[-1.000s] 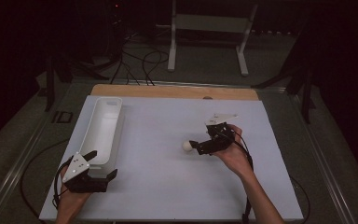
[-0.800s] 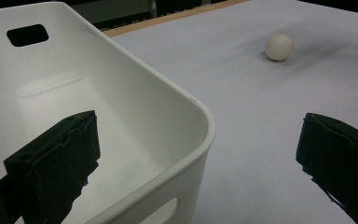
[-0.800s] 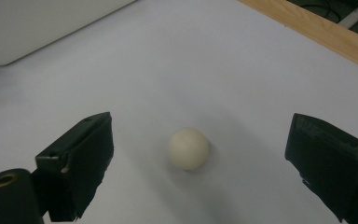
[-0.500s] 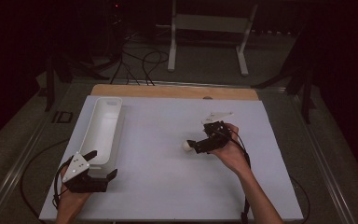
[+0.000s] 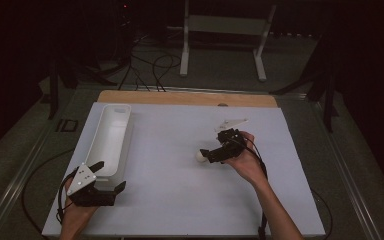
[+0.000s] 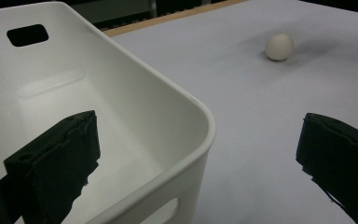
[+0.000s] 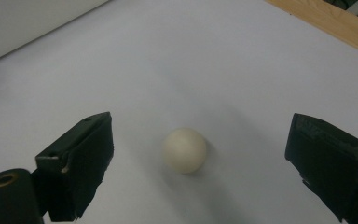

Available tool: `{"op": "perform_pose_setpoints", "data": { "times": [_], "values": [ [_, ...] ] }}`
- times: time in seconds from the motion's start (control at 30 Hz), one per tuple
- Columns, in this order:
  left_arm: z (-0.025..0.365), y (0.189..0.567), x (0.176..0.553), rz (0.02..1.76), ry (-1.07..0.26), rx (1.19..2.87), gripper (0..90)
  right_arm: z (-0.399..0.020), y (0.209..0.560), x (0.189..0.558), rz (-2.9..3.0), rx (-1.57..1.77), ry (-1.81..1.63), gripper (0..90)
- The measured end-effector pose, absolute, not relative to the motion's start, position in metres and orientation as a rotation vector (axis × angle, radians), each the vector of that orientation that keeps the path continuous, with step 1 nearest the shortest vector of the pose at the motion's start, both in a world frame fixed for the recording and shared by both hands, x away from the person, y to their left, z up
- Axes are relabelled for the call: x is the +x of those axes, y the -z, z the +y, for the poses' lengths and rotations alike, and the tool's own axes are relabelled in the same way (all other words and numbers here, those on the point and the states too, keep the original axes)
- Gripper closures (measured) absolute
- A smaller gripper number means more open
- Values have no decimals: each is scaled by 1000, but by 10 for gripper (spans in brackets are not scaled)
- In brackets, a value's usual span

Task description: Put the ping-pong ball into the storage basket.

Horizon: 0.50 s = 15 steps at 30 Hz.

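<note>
Nothing is grasped yet: the white ball (image 7: 184, 150) lies on the table (image 5: 180, 200), mid-right, between the right claw's (image 7: 200, 158) spread jaws. The left claw (image 6: 191, 158), jaws apart, straddles the white bin's (image 6: 121, 93) near corner.

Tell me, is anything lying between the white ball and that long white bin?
No. In the high view, only bare white tabletop separates the ball from the bin.

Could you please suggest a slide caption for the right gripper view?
Right gripper, jaws open, lined up on a small white ball resting on the white table.
</note>
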<state>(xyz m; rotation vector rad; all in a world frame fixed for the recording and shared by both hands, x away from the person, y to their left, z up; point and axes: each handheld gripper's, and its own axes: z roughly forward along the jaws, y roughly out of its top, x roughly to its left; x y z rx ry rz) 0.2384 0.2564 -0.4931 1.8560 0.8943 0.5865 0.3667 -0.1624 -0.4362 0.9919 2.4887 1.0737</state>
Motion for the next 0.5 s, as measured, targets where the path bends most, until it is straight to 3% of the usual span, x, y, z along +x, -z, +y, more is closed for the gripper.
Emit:
{"op": "perform_pose_setpoints", "data": {
  "times": [0.5],
  "values": [
    [256, 493, 238, 894, -586, 1857, 1, -156, 445, 373, 2543, 980, -1052, 73]
  ]
}}
